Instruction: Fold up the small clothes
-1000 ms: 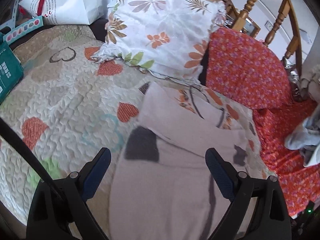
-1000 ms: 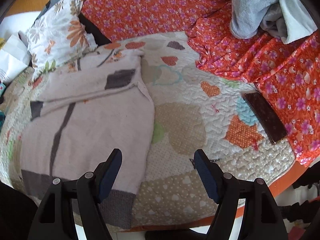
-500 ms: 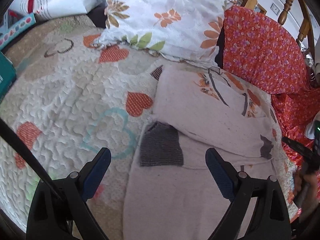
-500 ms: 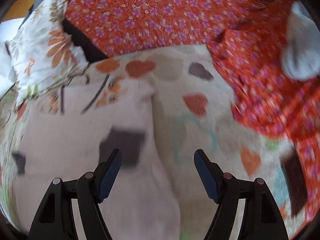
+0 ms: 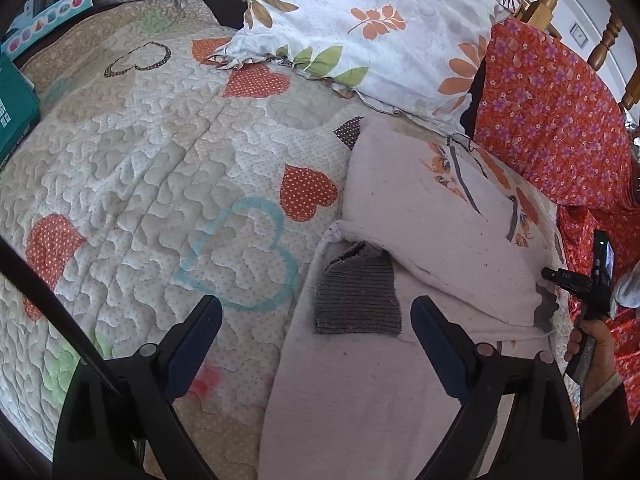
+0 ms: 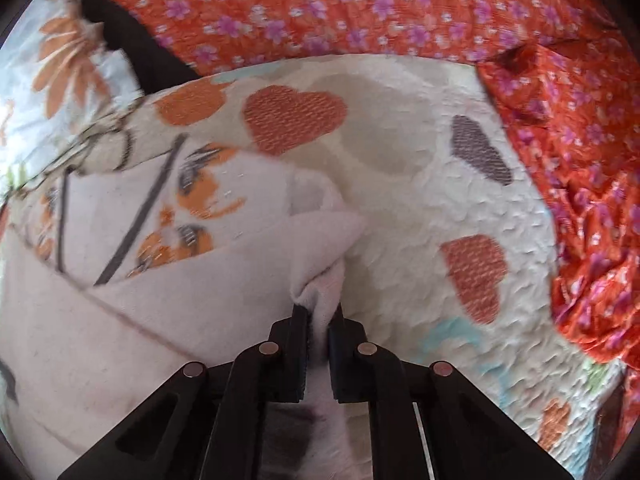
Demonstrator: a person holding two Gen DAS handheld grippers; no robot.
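A pale pink sweater with grey ribbed cuffs lies on the quilted bed, sleeves folded across its body. My left gripper is open, hovering just above the near grey cuff, touching nothing. My right gripper is shut on a bunched edge of the sweater at its right side, near the shoulder. The right gripper also shows at the sweater's far edge in the left wrist view, held by a hand.
A floral white pillow and an orange flowered cushion lie behind the sweater. A teal box sits at the left edge. The heart-patterned quilt spreads to the left. Orange flowered cloth bounds the right.
My right gripper moved in to the sweater's right edge and shut on the fabric. My left gripper shifted left and slightly back, staying open above the grey cuff.
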